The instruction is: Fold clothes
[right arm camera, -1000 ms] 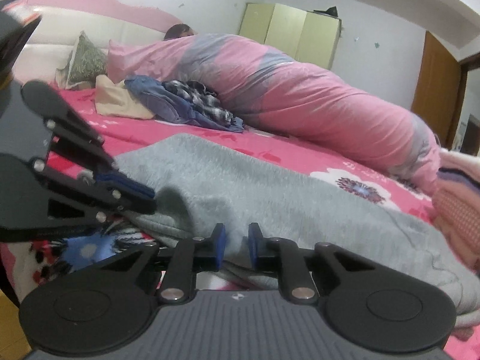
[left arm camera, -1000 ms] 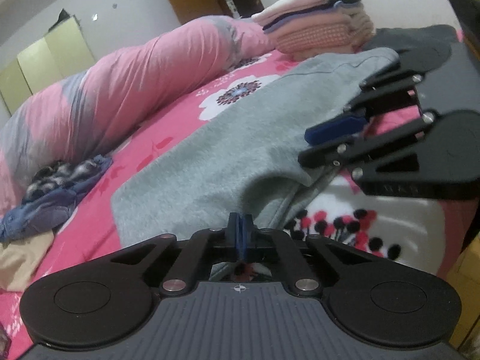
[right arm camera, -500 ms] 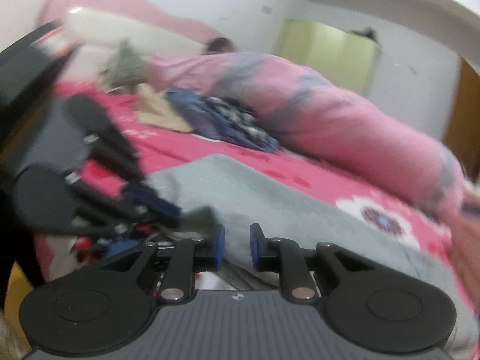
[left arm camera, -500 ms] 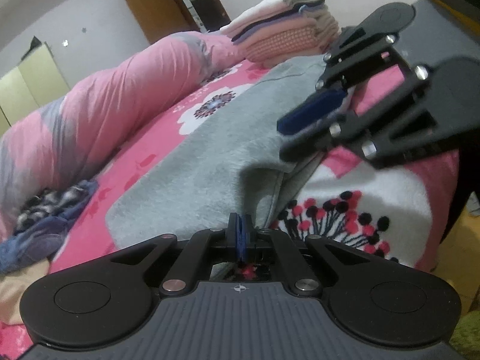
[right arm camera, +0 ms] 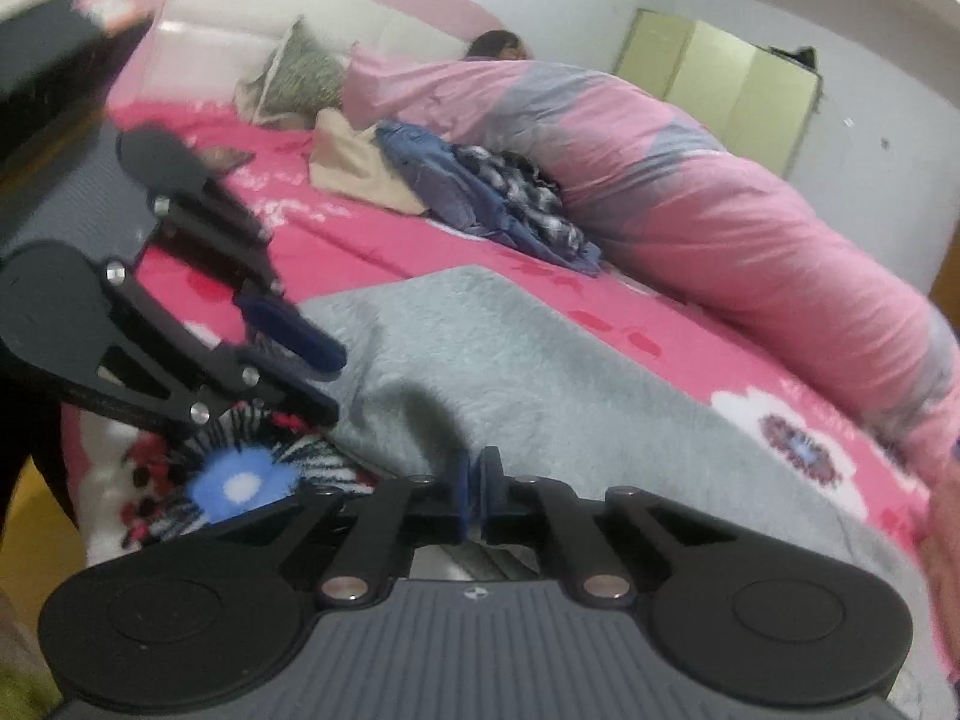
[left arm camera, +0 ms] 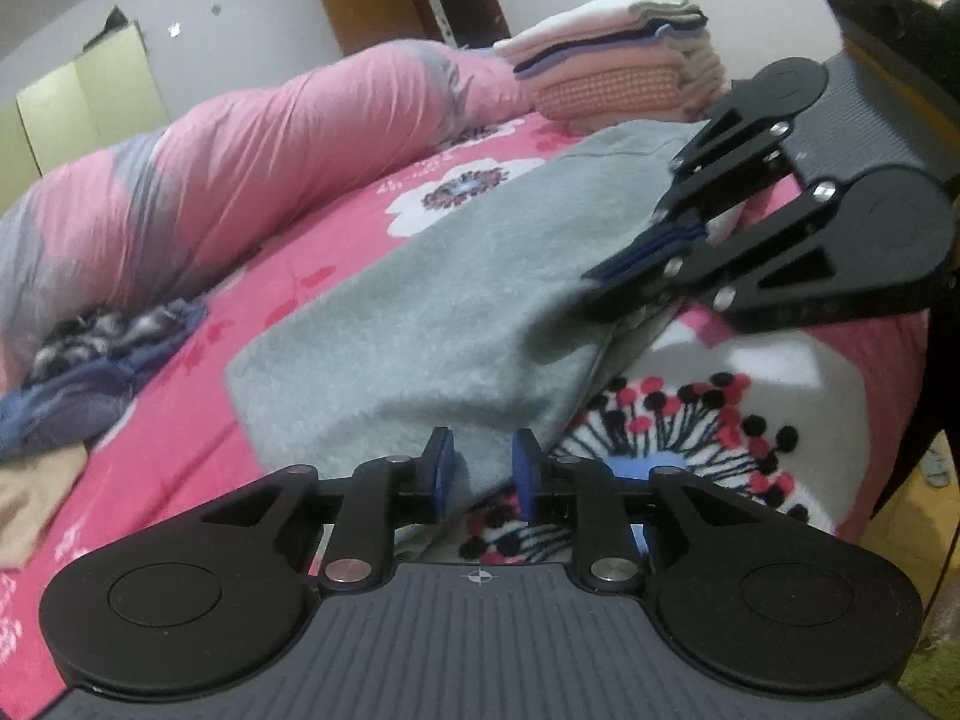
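A grey fleece garment (left arm camera: 432, 300) lies spread on the pink flowered bed sheet (left arm camera: 750, 372). Its near edge hangs lifted between both grippers. My left gripper (left arm camera: 480, 468) is at the garment's near corner. Its jaws are opening, and grey fabric sits loosely in the gap between the blue pads. In the right wrist view the left gripper (right arm camera: 330, 384) shows at the left with its fingers apart. My right gripper (right arm camera: 477, 492) is shut on the garment's edge (right arm camera: 540, 372). The left wrist view shows the right gripper (left arm camera: 600, 288) pinching that raised edge.
A stack of folded clothes (left arm camera: 618, 84) stands at the far end of the bed. A long pink-and-grey quilt (right arm camera: 720, 210) lies along the far side, with a person's head (right arm camera: 498, 45) at its end. Crumpled blue clothes (right arm camera: 492, 198) and a beige cloth (right arm camera: 354, 168) lie beside it.
The left jaws were shut on the grey fabric and now stand apart. The right jaws had a small gap and have now closed on the garment's edge. The right gripper has rolled and shifted slightly.
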A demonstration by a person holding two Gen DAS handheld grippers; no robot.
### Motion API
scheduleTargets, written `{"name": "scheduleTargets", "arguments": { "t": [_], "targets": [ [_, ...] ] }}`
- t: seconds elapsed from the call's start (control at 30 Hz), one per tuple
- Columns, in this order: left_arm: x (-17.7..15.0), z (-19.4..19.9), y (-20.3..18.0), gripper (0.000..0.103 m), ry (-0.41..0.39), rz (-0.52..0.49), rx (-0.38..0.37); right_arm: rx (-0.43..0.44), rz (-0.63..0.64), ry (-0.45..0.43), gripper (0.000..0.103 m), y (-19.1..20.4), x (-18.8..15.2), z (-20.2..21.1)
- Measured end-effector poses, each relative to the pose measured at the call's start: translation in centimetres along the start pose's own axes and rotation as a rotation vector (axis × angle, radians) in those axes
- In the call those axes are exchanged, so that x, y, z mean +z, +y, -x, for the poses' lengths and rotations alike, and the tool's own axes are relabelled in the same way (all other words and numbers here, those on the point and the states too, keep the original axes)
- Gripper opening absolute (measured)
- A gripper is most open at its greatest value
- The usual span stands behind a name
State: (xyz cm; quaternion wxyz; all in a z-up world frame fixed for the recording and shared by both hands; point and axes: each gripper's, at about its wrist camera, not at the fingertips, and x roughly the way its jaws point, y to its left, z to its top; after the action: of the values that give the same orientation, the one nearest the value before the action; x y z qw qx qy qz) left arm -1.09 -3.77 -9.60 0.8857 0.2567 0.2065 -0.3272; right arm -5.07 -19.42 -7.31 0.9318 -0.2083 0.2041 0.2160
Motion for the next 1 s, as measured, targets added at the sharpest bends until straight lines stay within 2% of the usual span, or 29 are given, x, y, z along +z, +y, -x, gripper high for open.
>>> {"name": "scheduleTargets", "arguments": {
  "t": [0.2, 0.3, 0.43, 0.5, 0.63, 0.8, 0.9, 0.97, 1.0],
  "targets": [
    [0.1, -0.6, -0.1, 0.022, 0.010, -0.030, -0.016, 0.011, -0.058, -0.010, 0.002, -0.7, 0.2, 0.1],
    [0.2, -0.6, 0.0, 0.000, 0.007, -0.017, -0.013, 0.006, -0.066, -0.014, 0.002, -0.8, 0.2, 0.0],
    [0.2, 0.3, 0.5, 0.000, -0.003, 0.010, -0.042, 0.003, -0.072, -0.022, 0.002, -1.0, 0.3, 0.5],
    [-0.1, 0.6, 0.6, 0.000, 0.012, 0.009, -0.077, 0.009, -0.069, -0.022, 0.002, -1.1, 0.2, 0.9],
    [-1.0, 0.5, 0.7, 0.000, 0.049, 0.004, -0.088, 0.032, -0.052, -0.019, 0.002, -1.0, 0.5, 2.0],
    [-1.5, 1.0, 1.2, 0.000, 0.033, 0.060, -0.093, 0.107, -0.060, -0.076, 0.004, 0.1, 2.9, 2.8],
    [-1.7, 2.2, 1.7, 0.000, 0.005, 0.099, -0.089, 0.158, -0.095, -0.050, 0.009, 0.9, 4.5, 0.5],
    [-2.0, 2.9, 1.9, 0.000, -0.012, 0.120, -0.065, 0.168, -0.119, -0.012, 0.022, 1.1, 5.4, -1.5],
    [-2.2, 3.2, 2.0, 0.000, -0.017, 0.130, -0.052, 0.171, -0.134, 0.007, 0.024, 1.1, 5.8, -2.6]
  ]
}}
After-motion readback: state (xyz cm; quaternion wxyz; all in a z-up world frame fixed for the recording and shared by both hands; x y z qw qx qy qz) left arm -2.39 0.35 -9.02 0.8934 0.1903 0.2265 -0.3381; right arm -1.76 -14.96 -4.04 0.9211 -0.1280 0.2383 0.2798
